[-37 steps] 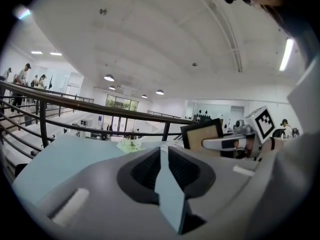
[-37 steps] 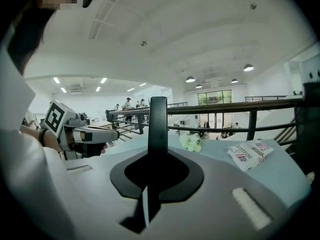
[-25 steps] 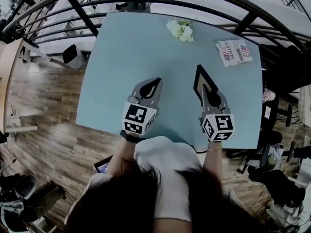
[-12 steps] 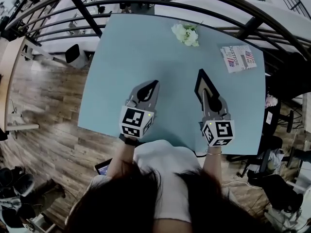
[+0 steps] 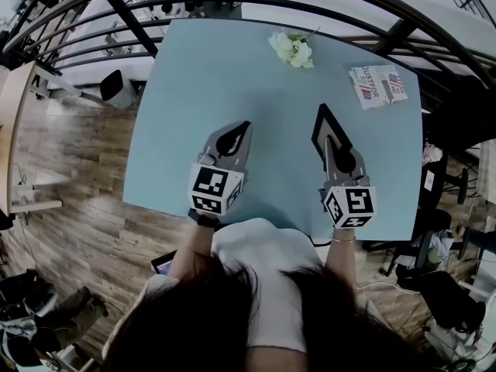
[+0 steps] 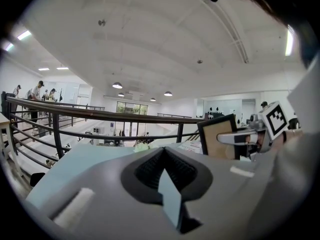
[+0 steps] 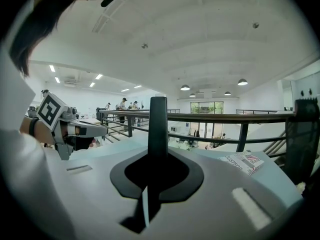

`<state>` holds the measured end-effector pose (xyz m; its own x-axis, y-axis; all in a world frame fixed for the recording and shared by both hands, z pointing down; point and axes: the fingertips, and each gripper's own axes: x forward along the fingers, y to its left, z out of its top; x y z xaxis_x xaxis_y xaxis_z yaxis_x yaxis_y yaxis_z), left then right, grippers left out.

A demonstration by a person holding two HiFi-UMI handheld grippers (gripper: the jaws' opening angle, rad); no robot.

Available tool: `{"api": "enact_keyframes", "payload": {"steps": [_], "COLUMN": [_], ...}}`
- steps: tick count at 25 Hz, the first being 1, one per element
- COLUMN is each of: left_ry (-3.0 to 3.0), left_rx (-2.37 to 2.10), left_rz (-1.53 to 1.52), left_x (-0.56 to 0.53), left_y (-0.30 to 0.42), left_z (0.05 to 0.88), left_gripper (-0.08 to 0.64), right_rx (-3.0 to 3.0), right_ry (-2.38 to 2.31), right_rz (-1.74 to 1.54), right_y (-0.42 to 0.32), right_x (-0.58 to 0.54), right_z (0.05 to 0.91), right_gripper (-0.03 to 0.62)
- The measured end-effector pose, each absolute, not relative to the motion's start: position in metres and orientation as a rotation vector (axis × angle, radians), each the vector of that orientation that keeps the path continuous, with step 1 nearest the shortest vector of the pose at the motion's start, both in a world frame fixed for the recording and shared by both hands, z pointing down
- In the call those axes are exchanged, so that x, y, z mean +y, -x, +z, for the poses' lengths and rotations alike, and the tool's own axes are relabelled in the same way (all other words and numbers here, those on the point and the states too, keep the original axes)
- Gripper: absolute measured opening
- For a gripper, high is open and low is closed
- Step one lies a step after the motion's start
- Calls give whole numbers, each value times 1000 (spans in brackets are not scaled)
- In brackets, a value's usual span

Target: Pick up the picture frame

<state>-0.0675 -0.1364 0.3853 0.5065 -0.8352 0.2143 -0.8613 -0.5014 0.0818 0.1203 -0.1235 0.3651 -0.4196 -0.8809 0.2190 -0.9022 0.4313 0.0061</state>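
1. Head view shows your right hand-held gripper [image 5: 332,142] clenched on the near edge of the picture frame [image 5: 325,126], a dark-bordered frame that stands upright on its edge.
2. Right gripper view confirms it: the frame's edge rises as a dark bar between the closed jaws.
3. Judging from this, the grasp is done. The frame looks raised off the pale blue surface [image 5: 201,76], though its lower edge is hidden, so a clear lift may remain.
4. Your left hand-held gripper [image 5: 242,128] is clenched on nothing and hovers over the surface, well apart from the frame.
5. Both forearms reach forward side by side, and both tools point nearly level, tipped slightly down.
6. White flowers [image 5: 291,47] and a printed leaflet [image 5: 376,84] lie at the far edge, untouched.
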Motion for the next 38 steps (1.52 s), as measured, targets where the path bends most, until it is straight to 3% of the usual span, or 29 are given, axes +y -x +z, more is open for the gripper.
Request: {"api": "enact_keyframes", "payload": {"steps": [38], "left_ry": [-2528], "left_rx": [-1502], "left_rz": [237], "left_x": [-139], "left_y": [83], "left_z": [392], "left_gripper": [57], "right_rx": [-2497], "right_ry": [-1568], "right_rz": [201], "right_y": [-117], "right_x": [-125], "right_z": [372], "right_gripper": [12]}}
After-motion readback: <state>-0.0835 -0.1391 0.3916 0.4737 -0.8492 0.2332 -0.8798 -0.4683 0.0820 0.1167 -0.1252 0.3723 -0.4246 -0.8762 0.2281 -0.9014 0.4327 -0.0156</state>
